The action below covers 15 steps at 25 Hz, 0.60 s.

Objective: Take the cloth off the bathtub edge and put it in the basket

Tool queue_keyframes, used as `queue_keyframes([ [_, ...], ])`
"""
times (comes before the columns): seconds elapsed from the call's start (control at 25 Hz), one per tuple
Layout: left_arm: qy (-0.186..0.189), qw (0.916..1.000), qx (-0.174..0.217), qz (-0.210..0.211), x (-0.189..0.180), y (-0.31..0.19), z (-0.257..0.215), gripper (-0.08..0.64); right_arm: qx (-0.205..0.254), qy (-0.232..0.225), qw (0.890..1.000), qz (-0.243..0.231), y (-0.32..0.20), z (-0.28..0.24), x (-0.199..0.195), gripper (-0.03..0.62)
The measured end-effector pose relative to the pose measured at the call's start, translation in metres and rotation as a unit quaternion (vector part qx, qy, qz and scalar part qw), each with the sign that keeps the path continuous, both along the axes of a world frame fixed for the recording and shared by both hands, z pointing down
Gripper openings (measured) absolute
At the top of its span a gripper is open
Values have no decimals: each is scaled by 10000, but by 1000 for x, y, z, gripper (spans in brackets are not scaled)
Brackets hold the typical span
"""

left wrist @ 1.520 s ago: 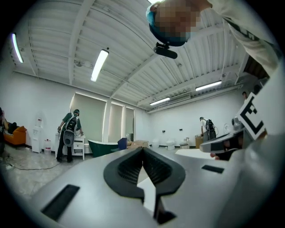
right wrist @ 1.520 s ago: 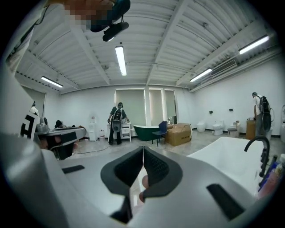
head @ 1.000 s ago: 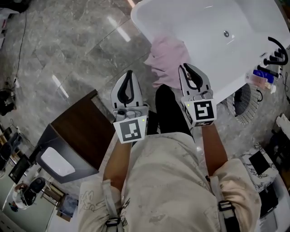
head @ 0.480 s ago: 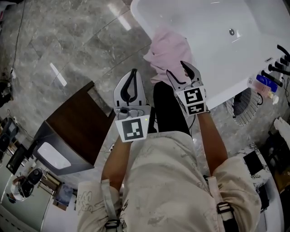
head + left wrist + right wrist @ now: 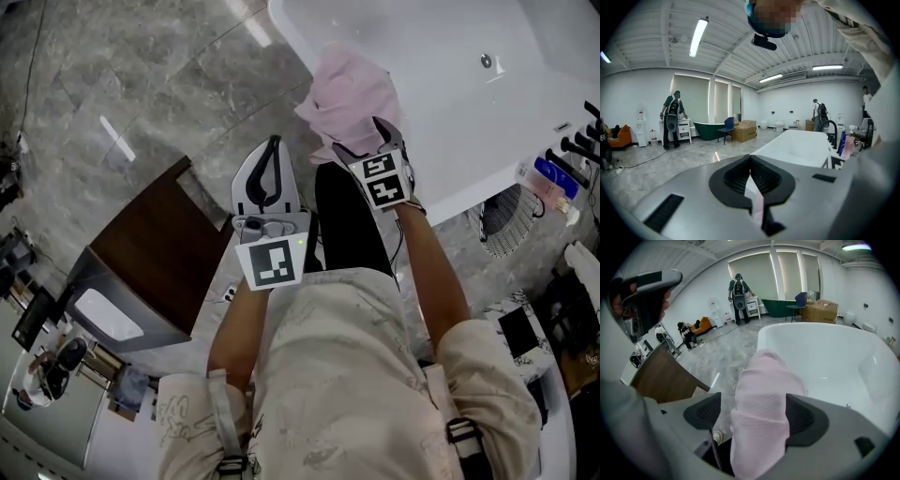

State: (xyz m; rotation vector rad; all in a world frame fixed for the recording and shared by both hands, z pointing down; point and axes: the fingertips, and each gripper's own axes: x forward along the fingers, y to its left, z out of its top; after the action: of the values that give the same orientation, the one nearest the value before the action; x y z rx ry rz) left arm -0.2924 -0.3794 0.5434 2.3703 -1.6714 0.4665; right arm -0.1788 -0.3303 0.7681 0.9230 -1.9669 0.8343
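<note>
Nearest to the person, the left gripper was held low and did no work. Its jaws were pressed together with nothing between them, as the left gripper view showed. The right gripper was at the bathtub edge. Its jaws were opening, and a hanging fold of the pink cloth stood between the two pads without being squeezed.

The cloth lay draped over the rim of the white bathtub, one part inside and one part falling on the outer side. It looked thin, soft and light, so I judged it would sag and fold when lifted, and it was not fragile. The best place to take hold seemed to be the thick bunched fold on the outer side, where several layers came together. A single layer could slip out of the pads. The rim looked smooth and glossy, so the cloth should slide off easily.

A white wire basket stood on the floor just beside the tub, on the right. The floor was of grey polished stone with bright reflections, and a brown wooden cabinet stood on the left.

Further away was a large white hall with strip lights, a green bathtub, cardboard boxes and other people standing.
</note>
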Motion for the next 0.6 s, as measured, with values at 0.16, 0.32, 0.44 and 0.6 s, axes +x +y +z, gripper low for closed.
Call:
queue_keyframes([
  [0.16,-2,9999,-103,-56,0,-2,5,3,-268,292,9991,-116,0,25,1,402],
  [0.32,-46,9998,-163,-67,-1,0,11,3,-470,654,9965,-221,1,48,2,410],
  [0.44,-58,9998,-191,-85,-2,0,14,3,-556,887,9940,-314,2,61,3,410],
  [0.6,-44,9997,-196,-111,-4,0,15,3,-518,1066,9921,-417,2,72,1,408],
])
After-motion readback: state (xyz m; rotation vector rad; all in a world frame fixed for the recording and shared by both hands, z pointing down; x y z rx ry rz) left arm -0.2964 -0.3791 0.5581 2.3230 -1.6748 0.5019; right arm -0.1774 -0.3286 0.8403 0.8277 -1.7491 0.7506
